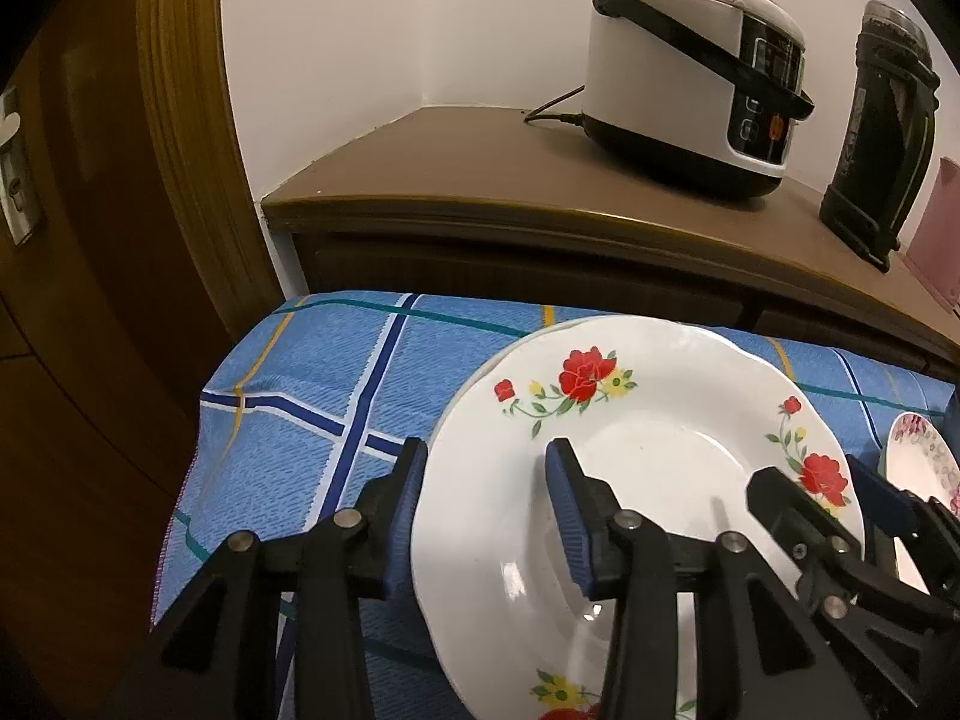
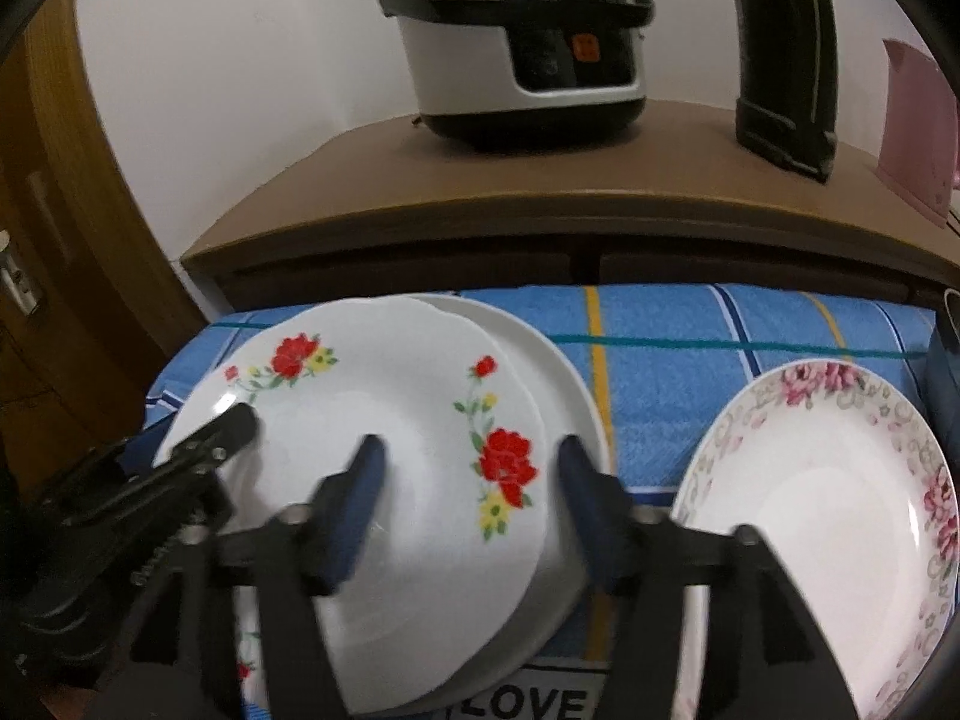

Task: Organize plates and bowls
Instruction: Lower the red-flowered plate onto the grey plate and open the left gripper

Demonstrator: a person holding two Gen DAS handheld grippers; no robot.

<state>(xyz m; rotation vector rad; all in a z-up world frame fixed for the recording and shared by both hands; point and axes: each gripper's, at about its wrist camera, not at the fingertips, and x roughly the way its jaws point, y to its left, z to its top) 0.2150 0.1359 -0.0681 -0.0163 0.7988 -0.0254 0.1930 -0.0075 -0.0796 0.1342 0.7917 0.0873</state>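
Blue checked cloth (image 1: 312, 372) covers the table, with a wooden cabinet (image 1: 480, 180) behind it carrying a white rice cooker (image 1: 690, 78) and a dark flask (image 1: 882, 138). And the action is right at the red-flower plate (image 1: 600, 420), which sits on top of a plain white plate (image 2: 540, 360), the two a little off-centre from each other.

Left gripper (image 1: 489, 468) straddles the plate's left rim, one finger outside on the cloth, one over the well; the jaws stand apart and I can't see the pads pressing, so I'd call it let go. Right gripper (image 2: 471, 468) straddles the opposite rim, jaws wide, nothing pinched between them.

Over to the right lies a pink-flower plate (image 2: 840, 480), on its own, well clear of the stack.

So, as I read it: one plate looks stacked and released, the pink one not yet gathered. No bowls in sight from these views, so how much remains beyond that I can't tell.
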